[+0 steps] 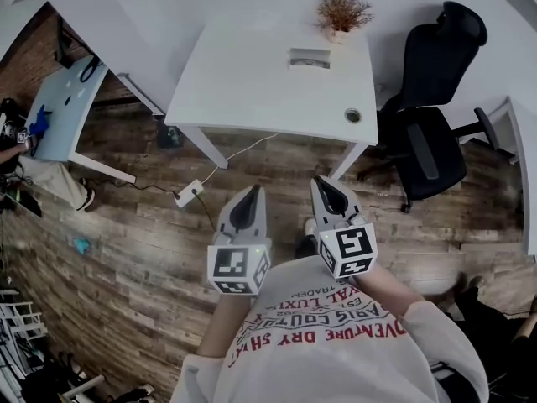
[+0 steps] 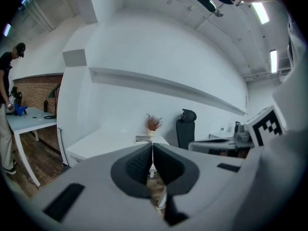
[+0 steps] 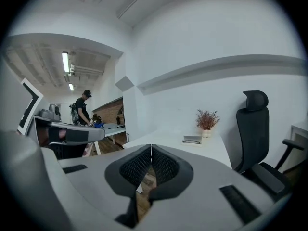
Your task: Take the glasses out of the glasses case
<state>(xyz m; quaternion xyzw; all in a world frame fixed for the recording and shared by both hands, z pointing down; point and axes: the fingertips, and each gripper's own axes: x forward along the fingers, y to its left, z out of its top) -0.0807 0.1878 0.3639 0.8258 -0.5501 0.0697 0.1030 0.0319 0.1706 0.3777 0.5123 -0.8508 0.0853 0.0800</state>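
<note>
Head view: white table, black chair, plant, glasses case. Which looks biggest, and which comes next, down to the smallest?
1. white table
2. black chair
3. plant
4. glasses case

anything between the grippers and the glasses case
Nothing visible. The glasses case sits on the white table by the potted plant; only floor and bare tabletop separate it from the left gripper and right gripper.

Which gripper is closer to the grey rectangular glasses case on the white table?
Right. The right gripper points nearly straight at the grey rectangular glasses case; the left gripper sits off to its left. Both hang short of the white table.
</note>
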